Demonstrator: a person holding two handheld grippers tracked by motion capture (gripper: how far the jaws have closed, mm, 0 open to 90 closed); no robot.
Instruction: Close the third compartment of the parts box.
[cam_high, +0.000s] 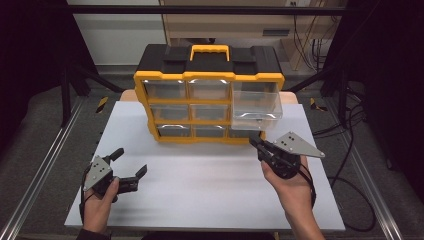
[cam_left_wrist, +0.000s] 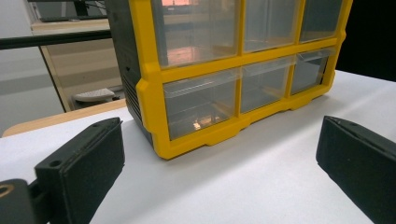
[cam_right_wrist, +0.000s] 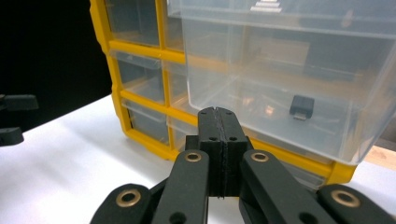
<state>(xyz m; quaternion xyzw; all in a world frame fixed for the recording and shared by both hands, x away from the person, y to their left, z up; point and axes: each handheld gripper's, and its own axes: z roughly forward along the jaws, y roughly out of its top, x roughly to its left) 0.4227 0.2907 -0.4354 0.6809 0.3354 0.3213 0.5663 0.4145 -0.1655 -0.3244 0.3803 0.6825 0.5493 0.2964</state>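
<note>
White bench top (cam_high: 200, 185) carried the yellow organizer (cam_high: 207, 95) near its far edge. Its top-right drawer (cam_high: 256, 106) stood pulled out, one small black piece (cam_right_wrist: 302, 107) inside. My right gripper (cam_high: 254, 141) sat pressed together, empty, just below it; my left gripper (cam_high: 131, 162) was spread near the front-left corner.

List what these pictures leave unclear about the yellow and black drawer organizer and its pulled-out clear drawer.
- Small black block in the pulled-out clear plastic drawer: right gripper view, hazed by the drawer wall; too small in the high view.
- Yellow and black drawer organizer: top cut off in both gripper views.
- Closed drawers' contents: glare in the high view.
</note>
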